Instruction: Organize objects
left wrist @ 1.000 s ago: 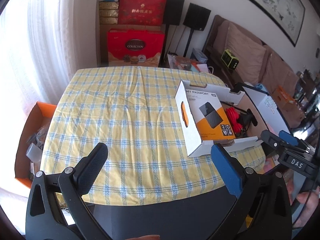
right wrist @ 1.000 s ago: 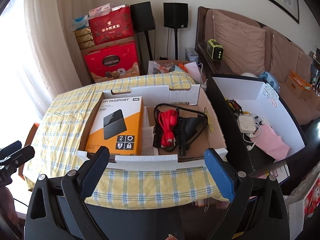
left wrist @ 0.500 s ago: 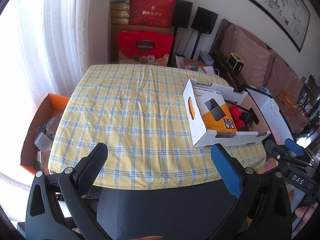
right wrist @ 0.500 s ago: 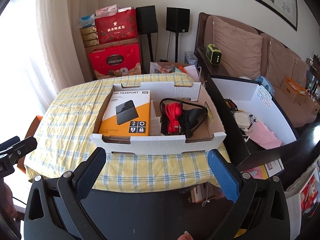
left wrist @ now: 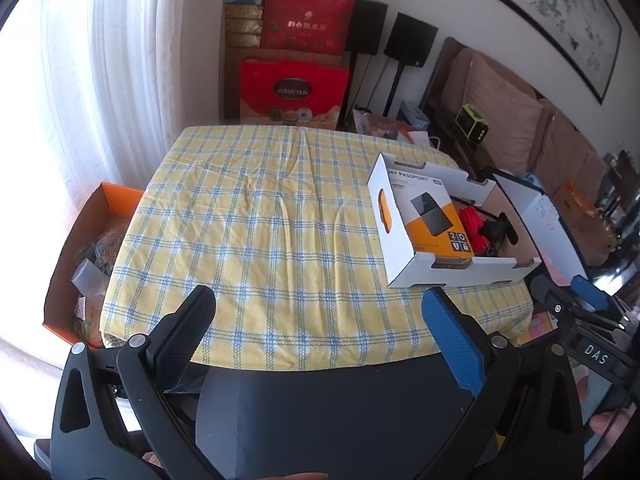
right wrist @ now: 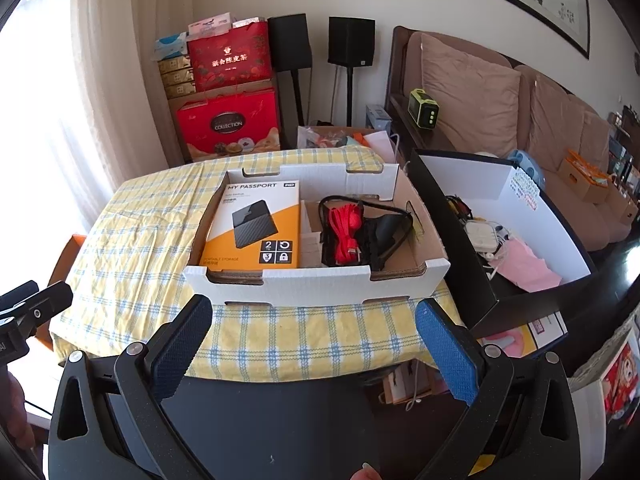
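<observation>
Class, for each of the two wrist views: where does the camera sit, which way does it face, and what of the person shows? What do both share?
Left wrist: behind the open left gripper, facing the checked tablecloth; a fingertip shows.
Right wrist: behind the open right gripper, facing the cardboard tray; a fingertip shows.
Shared: tray, hard drive box, red cable.

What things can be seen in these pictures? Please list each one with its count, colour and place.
table: 1, yellow and blue checked cloth, centre
cardboard tray: 1, white, on the table's right part
hard drive box: 1, orange and white, left in the tray
cords: 1 bundle, red and black, right in the tray
open box: 1, black outside, white inside, right of the table
orange box: 1, on the floor left of the table
red gift boxes: 2, by the far wall
speakers: 2, black, on stands
sofa: 1, brown, far right
left hand-held gripper: 1, open, empty
right hand-held gripper: 1, open, empty
</observation>
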